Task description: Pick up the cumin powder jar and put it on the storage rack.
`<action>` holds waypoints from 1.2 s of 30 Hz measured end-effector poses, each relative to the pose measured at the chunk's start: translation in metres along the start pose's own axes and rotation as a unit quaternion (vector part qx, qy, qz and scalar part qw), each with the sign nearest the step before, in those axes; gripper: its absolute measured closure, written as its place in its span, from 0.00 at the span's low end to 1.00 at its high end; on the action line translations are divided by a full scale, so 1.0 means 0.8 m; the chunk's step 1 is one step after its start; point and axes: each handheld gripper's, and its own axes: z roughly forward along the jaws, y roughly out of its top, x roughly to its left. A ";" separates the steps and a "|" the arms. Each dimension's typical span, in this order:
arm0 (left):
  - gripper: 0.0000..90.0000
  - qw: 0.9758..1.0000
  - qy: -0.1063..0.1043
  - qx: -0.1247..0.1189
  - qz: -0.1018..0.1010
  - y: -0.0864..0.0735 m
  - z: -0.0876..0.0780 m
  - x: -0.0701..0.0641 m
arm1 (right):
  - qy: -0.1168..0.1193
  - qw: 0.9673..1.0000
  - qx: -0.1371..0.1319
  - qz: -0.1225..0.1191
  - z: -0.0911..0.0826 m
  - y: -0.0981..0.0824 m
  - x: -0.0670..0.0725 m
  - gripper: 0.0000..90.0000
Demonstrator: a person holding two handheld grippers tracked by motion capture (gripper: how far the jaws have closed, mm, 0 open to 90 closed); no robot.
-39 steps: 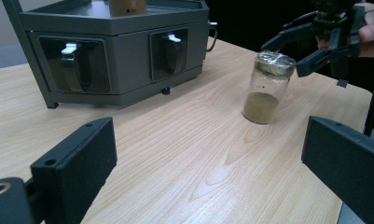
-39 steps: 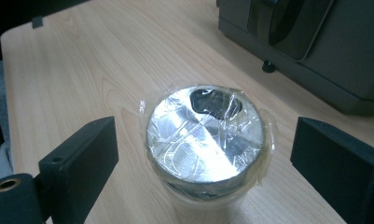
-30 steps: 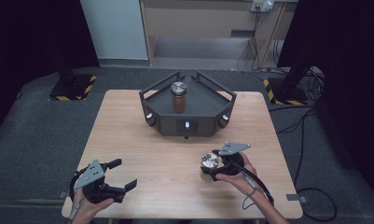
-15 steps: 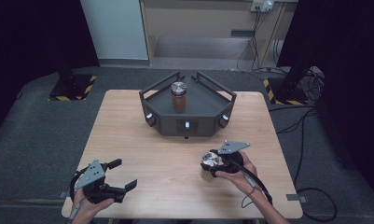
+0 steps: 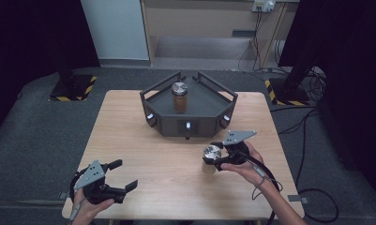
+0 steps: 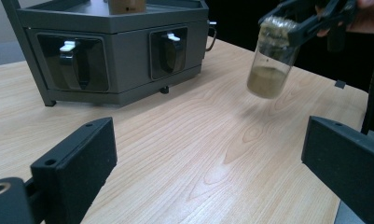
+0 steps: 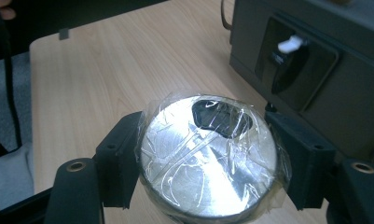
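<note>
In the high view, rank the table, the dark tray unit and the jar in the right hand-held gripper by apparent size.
1. Table
2. Dark tray unit
3. Jar clamped in the right hand-held gripper, plainly smallest.

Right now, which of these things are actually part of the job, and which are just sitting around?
In the job:
- jar with a foil-wrapped lid, clamped at the lid by the right tool and clear of the table
- dark tray stand, probably where it goes
- second jar already standing on it

Just about:
- left tool, open and holding nothing
- cables on the floor
- yellow-and-black floor plates
</note>
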 end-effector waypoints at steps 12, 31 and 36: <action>0.03 1.000 -0.005 -0.005 -0.008 -0.002 -0.001 0.003 | 0.023 0.999 0.010 -0.033 -0.015 0.083 -0.006 0.36; 0.03 1.000 -0.010 -0.005 -0.014 -0.003 0.000 0.005 | -0.025 0.999 0.011 -0.023 -0.013 0.178 -0.042 0.36; 0.03 1.000 -0.010 -0.005 -0.014 -0.003 0.000 0.006 | -0.039 0.999 0.005 -0.010 -0.004 0.188 -0.055 0.36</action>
